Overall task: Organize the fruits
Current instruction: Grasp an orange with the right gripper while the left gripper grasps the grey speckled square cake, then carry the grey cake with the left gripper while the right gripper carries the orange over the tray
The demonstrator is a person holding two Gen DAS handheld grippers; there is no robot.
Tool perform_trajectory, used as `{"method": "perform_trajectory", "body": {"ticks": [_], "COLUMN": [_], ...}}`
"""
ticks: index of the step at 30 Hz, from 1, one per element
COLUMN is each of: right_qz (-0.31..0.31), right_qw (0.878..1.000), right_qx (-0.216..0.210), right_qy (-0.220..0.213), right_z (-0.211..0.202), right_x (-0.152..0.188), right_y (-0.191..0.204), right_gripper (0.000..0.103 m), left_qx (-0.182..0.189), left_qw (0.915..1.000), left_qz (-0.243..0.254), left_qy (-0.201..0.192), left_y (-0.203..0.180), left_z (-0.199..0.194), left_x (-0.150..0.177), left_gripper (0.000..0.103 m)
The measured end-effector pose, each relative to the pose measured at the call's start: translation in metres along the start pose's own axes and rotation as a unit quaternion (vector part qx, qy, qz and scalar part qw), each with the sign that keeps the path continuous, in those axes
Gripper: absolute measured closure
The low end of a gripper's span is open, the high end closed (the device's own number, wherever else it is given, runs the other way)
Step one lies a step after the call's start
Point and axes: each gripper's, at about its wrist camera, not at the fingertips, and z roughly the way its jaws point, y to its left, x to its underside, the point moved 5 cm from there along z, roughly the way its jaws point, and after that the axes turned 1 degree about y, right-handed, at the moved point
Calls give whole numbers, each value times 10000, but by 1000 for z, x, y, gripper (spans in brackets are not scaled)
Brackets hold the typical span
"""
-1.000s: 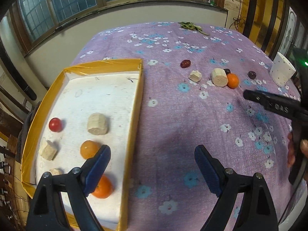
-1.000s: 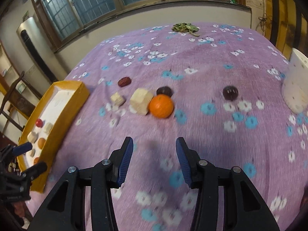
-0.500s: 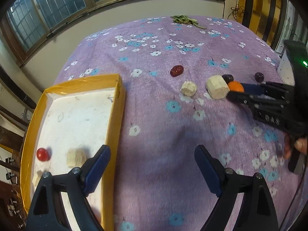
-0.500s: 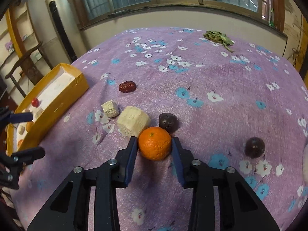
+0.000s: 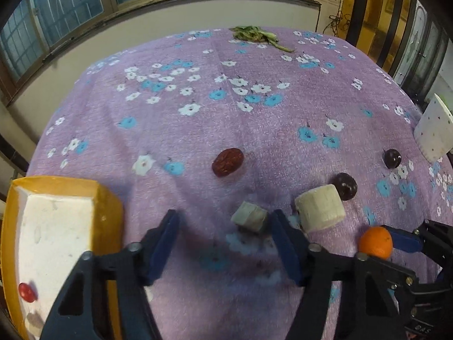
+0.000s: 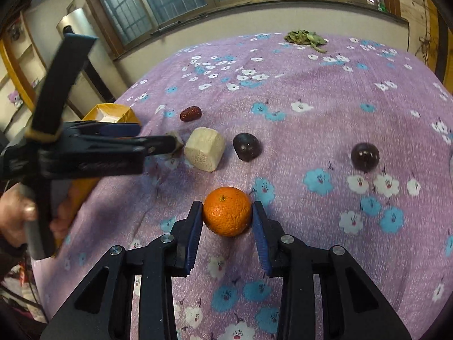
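The right tongs (image 6: 227, 221) are clamped on the orange (image 6: 227, 211) at lower centre, just above the purple bench (image 6: 325, 107); being round, it could squirt out. The left tongs (image 5: 223, 243) are closing, still apart, beside the small pale chunk (image 5: 249, 216), and may nudge it aside. The yellow tray (image 5: 109, 198) sits at lower left.

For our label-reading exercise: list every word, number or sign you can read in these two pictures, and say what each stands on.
"BAS", partly cut off by the picture's edge: raised letters on the right gripper body, low right in the left wrist view.
Embossed lettering on the left gripper body: too blurred to read.
Nothing else carries text.
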Motion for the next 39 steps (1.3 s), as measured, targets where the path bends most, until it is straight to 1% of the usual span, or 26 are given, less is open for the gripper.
{"method": "perform_trajectory", "body": {"ticks": [1,2,5,7,11,18,23,26,32,35,39], "right_qz": [24,49,61,23,62,48,70,104,224,228,114], "right_qw": [10000,10000,10000,9999,9996,9983,9970,9965,9960,9962,9969], "right_qx": [-2,-15,8,118,219,483,659,743,830,810,710], "right_qy": [-8,-12,-47,-81,-165,-333,-393,-364,-241,-233,-307], "right_z": [-1,-1,-3,-4,-13,-39,-54,-59,-54,-53,-51], "right_x": [0,0,0,0,4,12,23,34,53,53,43], "right_y": [-1,-1,0,3,6,17,27,34,46,57,79], "right_gripper": [69,69,69,69,69,69,69,69,69,70,70], "left_qx": [159,274,345,399,629,1049,1223,1251,1304,1343,1320], "left_qw": [9999,9996,9992,9990,9977,9940,9918,9916,9912,9904,9902], "left_qz": [-32,-54,125,120,-59,-191,-198,-170,-48,-80,-165], "left_qy": [5,7,-126,-132,-223,-240,-307,-270,-240,-311,-434], "left_y": [-1,-3,-7,-6,-1,4,5,5,4,12,28], "left_z": [3,5,4,2,-14,-47,-68,-75,-87,-96,-107], "left_x": [-1,-1,1,3,12,45,68,80,99,101,101], "left_gripper": [43,58,75,75,75,75,75,75,75,75,75]}}
